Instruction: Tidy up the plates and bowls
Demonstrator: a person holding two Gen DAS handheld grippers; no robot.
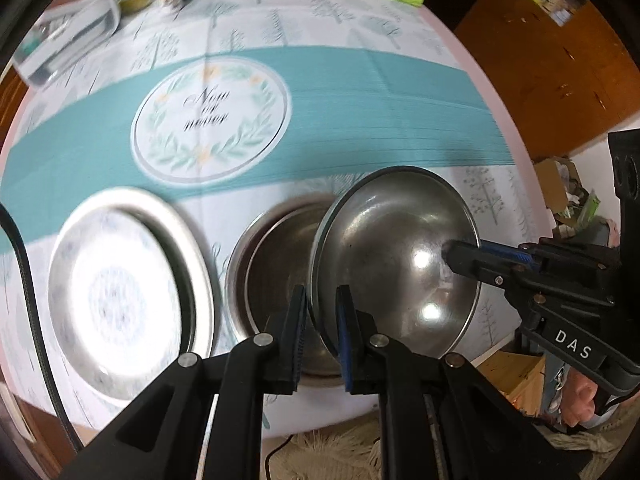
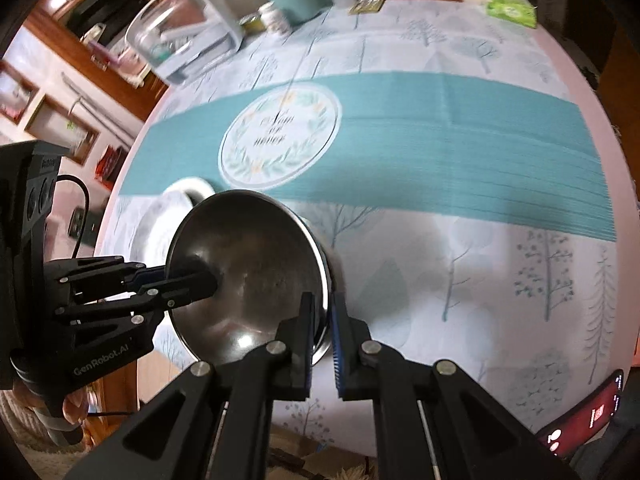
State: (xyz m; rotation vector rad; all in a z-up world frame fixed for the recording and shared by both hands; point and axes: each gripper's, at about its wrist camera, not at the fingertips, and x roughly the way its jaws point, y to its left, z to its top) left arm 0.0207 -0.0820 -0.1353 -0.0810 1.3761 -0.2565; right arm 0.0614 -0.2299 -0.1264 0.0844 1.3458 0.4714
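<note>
I hold one steel bowl (image 1: 396, 256) tilted on edge above the desk (image 1: 400, 92), center-right of frame: the left tool (image 1: 322, 320) clamps its lower rim, the right tool (image 2: 322, 328) its opposite rim. Beneath it sits a second bowl (image 1: 272, 272); a plate (image 1: 124, 292) lies lower left.

Shiny steel bowl (image 1: 394, 256) held tilted above second steel bowl (image 1: 276, 276) on table; white patterned plate (image 1: 120, 296) laid beside.
</note>
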